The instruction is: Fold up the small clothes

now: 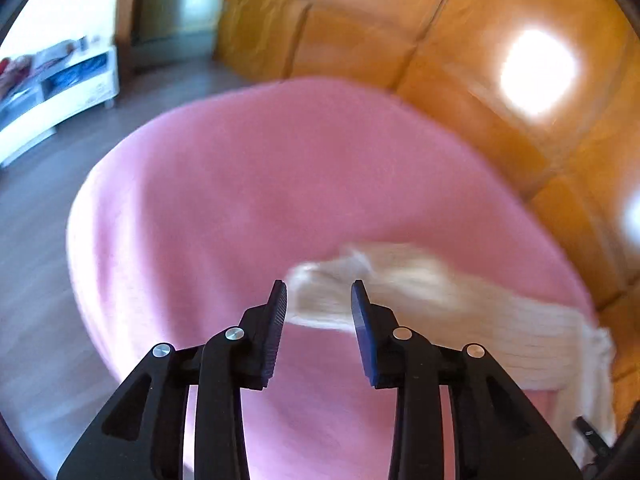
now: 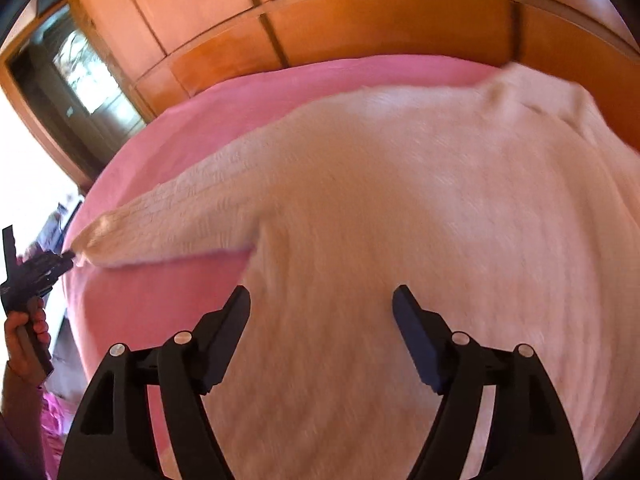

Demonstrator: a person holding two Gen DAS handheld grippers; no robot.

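Note:
A cream knitted sweater (image 2: pixel 420 208) lies flat on a pink bedcover (image 2: pixel 224 120), its left sleeve (image 2: pixel 172 220) stretched out to the left. My right gripper (image 2: pixel 321 300) is open and empty just above the sweater's body. My left gripper (image 1: pixel 319 296) is open, its fingers on either side of the sleeve's cuff (image 1: pixel 320 296), which looks blurred. The left gripper also shows in the right wrist view (image 2: pixel 66 258) at the sleeve's tip. The sleeve runs off to the right in the left wrist view (image 1: pixel 500 320).
A wooden headboard (image 2: pixel 360 24) lines the far side of the bed. A wooden wardrobe (image 1: pixel 480 60) stands beyond the bed. A white low shelf unit (image 1: pixel 60 84) stands on the wood floor (image 1: pixel 36 240) at the left.

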